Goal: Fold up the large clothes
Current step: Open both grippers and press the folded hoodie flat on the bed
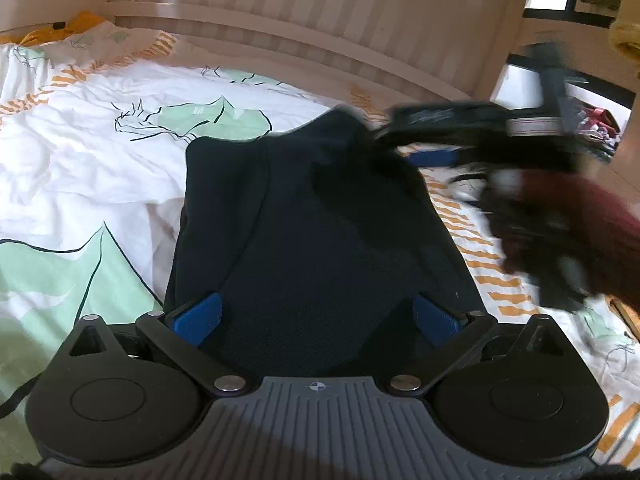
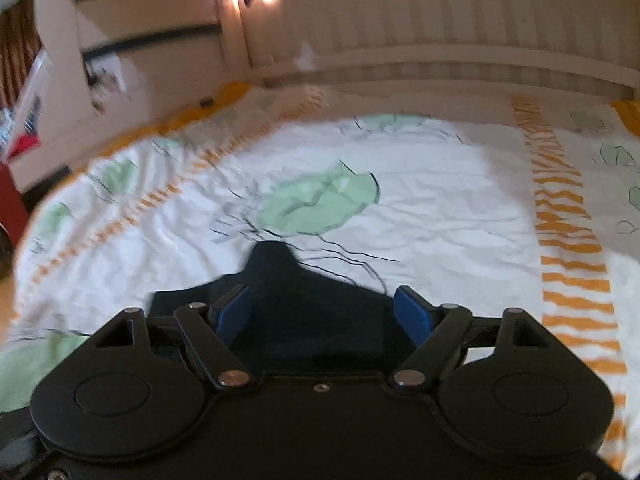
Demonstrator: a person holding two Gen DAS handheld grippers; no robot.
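1. The dark navy garment lies on the bed, spread over a white bedsheet printed with green patches and orange stripes; it looks partly folded, with a seam running down its left half.
2. The left gripper hovers over the near edge of the garment, its blue fingers spread wide apart – nothing is pinched between them, the cloth only lies beneath.
3. In the left wrist view the right gripper shows up blurred at the garment's far right corner, a dark-red sleeve behind it.
4. From its own camera, the right gripper has its fingers standing fairly wide, with dark cloth lying in the gap – the pads do not seem to press on it.
5. Beyond the bed stands a pale slatted bed frame, and shelves show at the upper left of the right wrist view.
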